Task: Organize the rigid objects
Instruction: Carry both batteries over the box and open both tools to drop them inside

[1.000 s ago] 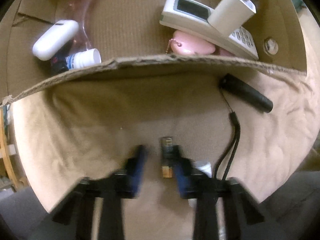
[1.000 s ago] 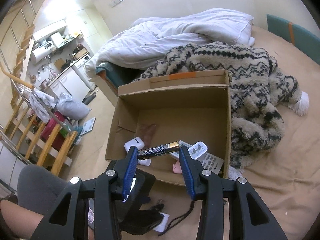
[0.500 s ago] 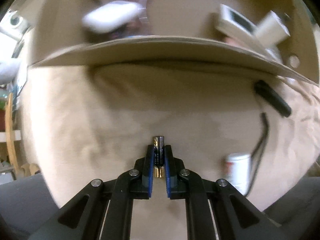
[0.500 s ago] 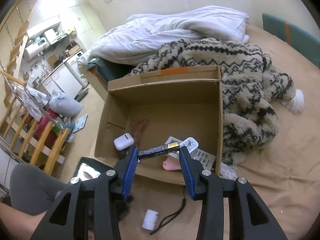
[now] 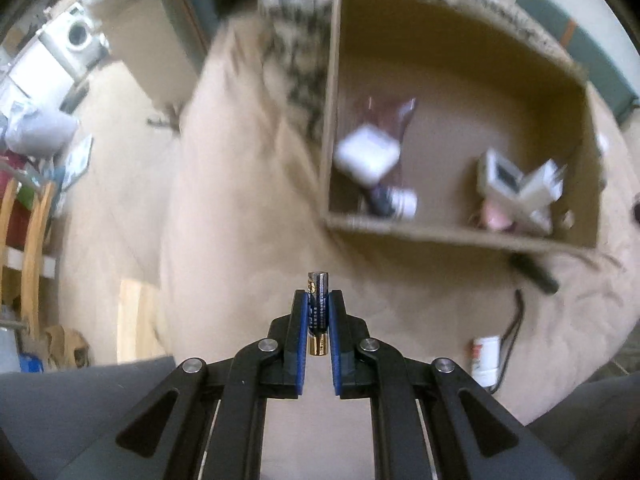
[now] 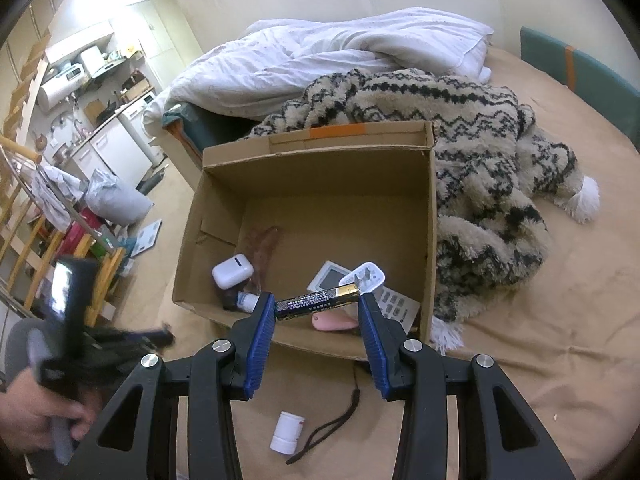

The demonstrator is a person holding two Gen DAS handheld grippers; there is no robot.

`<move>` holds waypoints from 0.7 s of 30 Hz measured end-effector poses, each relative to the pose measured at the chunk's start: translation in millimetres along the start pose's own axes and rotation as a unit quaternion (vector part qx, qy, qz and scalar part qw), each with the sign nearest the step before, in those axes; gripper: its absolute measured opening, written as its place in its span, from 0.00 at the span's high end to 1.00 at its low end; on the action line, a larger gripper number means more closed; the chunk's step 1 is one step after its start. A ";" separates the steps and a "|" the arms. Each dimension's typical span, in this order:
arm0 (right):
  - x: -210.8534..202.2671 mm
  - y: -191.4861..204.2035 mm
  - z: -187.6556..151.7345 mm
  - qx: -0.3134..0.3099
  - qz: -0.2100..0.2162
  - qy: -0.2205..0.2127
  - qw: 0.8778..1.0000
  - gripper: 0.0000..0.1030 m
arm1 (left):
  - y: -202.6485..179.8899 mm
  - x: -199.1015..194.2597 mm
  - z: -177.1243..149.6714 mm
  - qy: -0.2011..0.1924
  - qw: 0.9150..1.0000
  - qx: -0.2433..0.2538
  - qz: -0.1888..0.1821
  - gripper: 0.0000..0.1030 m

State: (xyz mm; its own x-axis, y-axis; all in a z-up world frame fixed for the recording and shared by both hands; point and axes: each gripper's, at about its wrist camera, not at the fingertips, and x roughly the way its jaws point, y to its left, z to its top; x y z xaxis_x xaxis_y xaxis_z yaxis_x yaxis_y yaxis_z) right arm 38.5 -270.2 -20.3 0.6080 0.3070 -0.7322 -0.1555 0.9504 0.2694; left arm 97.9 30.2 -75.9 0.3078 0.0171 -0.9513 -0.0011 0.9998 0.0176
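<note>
left wrist view — tongs pinch a dark, gold-ended battery upright.

The box is matt brown cardboard. The throw is shaggy knit cloth. The battery has a glossy, gold-ended wrap.

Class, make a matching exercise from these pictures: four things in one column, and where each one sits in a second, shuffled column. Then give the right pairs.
Things
1. left battery
2. right battery
3. white bottle
4. earbud case

Places
A. lying on the tan cover outside the box
B. inside the cardboard box
C. lengthwise between shut fingers
D. crosswise, spanning wide-set fingers

Pairs: 1-C, 2-D, 3-A, 4-B
</note>
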 end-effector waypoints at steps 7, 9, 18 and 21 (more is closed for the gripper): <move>-2.1 1.2 -0.3 0.001 -0.003 -0.003 1.000 0.57 | -1.7 -55.6 27.5 -0.083 0.996 -0.009 -0.015 0.91; -3.7 0.4 4.6 0.003 -0.005 -0.007 1.000 0.57 | -2.4 -68.3 40.3 -0.105 0.994 -0.006 -0.016 0.91; 11.8 -6.3 46.2 -0.004 -0.022 -0.022 1.000 0.57 | -30.4 -69.7 82.9 -0.147 0.989 0.021 -0.013 0.91; 30.5 -10.4 58.0 -0.004 -0.027 -0.012 1.000 0.57 | -45.9 -58.2 92.9 -0.151 0.987 0.048 -0.001 0.91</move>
State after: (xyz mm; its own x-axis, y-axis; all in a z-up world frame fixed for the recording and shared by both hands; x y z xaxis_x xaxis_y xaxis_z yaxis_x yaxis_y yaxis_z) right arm 103.8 -273.6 -9.1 0.6346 0.2539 -0.7300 -0.1278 0.9660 0.2248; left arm 168.4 -17.1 7.3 0.5778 -0.0013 -0.8162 0.0847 0.9947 0.0584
